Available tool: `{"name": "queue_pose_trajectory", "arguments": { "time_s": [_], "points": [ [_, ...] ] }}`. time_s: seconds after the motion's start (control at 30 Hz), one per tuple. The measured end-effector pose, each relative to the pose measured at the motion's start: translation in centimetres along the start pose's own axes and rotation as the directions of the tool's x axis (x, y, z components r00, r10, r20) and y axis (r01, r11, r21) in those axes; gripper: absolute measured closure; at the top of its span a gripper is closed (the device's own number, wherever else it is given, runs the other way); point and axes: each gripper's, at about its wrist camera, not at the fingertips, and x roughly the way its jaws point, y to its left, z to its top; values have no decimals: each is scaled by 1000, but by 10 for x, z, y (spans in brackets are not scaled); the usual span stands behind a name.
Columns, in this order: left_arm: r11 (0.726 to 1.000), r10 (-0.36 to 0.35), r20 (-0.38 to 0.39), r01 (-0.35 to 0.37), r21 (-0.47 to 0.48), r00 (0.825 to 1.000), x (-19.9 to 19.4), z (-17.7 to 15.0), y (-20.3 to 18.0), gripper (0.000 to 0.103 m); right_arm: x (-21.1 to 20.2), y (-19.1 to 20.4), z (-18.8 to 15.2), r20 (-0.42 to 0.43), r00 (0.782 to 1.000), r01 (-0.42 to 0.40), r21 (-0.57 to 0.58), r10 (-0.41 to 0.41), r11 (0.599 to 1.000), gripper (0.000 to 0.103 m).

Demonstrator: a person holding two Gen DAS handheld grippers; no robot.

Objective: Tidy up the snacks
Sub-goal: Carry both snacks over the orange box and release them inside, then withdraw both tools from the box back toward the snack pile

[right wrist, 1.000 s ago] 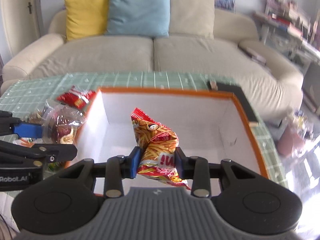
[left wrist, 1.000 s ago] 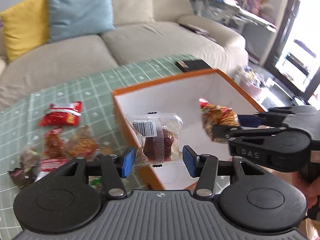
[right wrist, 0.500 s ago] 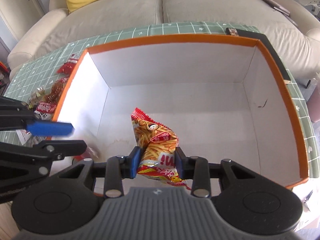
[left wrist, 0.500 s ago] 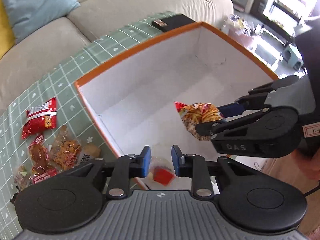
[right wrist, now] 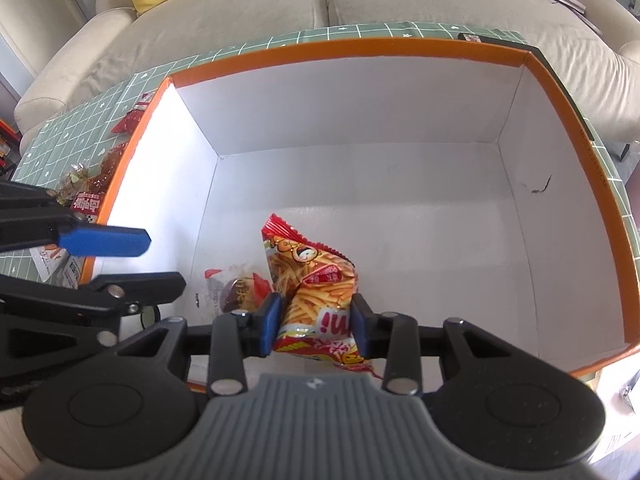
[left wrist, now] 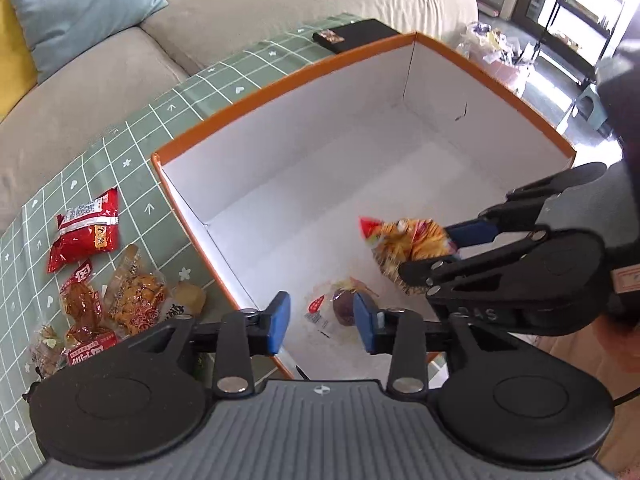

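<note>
An orange-rimmed white box [left wrist: 280, 76] [right wrist: 360, 46] stands on the green checked tablecloth [left wrist: 132, 160]. My left gripper [left wrist: 320, 320] is open and empty above the box's near left corner. A clear packet with a dark round cake [left wrist: 340, 306] [right wrist: 240, 292] lies on the box floor below it. My right gripper [right wrist: 314, 322] is shut on a red and yellow fries snack bag [right wrist: 312, 276] [left wrist: 404, 240] and holds it inside the box, above the floor.
Several snack packets lie on the cloth left of the box, among them a red packet [left wrist: 86, 232] and brown clear packets [left wrist: 120, 300]. A black flat object [left wrist: 352, 34] lies behind the box. A beige sofa [right wrist: 320, 4] stands beyond the table.
My left gripper let go of the cake packet, which dropped to the box floor, and its jaws have opened wider. My right gripper has moved lower into the box with the fries bag.
</note>
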Motion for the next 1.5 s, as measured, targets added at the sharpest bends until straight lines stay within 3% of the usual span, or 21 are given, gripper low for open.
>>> {"name": "queue_pose_trajectory", "arguments": {
  "time_s": [0.17,0.33,0.4,0.43,0.63,0.8,0.93,1.1,1.27,1.5],
  "points": [
    [1000,-19,19,20,-6,1000,-11,0,3,47,-3,4,1,7,1000,-6,-3,6,1000,61],
    [999,-34,43,34,-1,998,-24,-3,5,41,-13,9,3,30,999,23,-13,-23,1000,46],
    [1000,-26,70,26,-8,997,-32,-7,8,31,-19,11,3,47,998,33,-18,-32,999,42],
    [1000,-17,86,18,-13,996,-36,-9,9,30,-23,12,3,59,998,39,-21,-38,999,42],
    [997,28,175,-14,-81,984,-59,-33,25,30,-47,29,-6,175,982,79,-52,-69,996,30],
    [986,117,252,-84,-141,961,-75,-62,41,29,-68,55,-19,305,950,95,-65,-71,993,18],
    [974,186,286,-137,-182,940,-82,-88,54,29,-76,81,-29,378,925,77,-55,-51,995,18],
    [953,227,289,-152,-263,930,-83,-122,74,29,-78,114,-44,418,908,49,-30,-32,998,17],
    [935,238,279,-142,-324,930,-84,-157,91,29,-68,143,-63,443,896,37,-7,-30,999,17],
    [920,208,280,-90,-381,937,-81,-197,113,29,-54,191,-81,453,891,70,-176,17,982,17]
  ]
}}
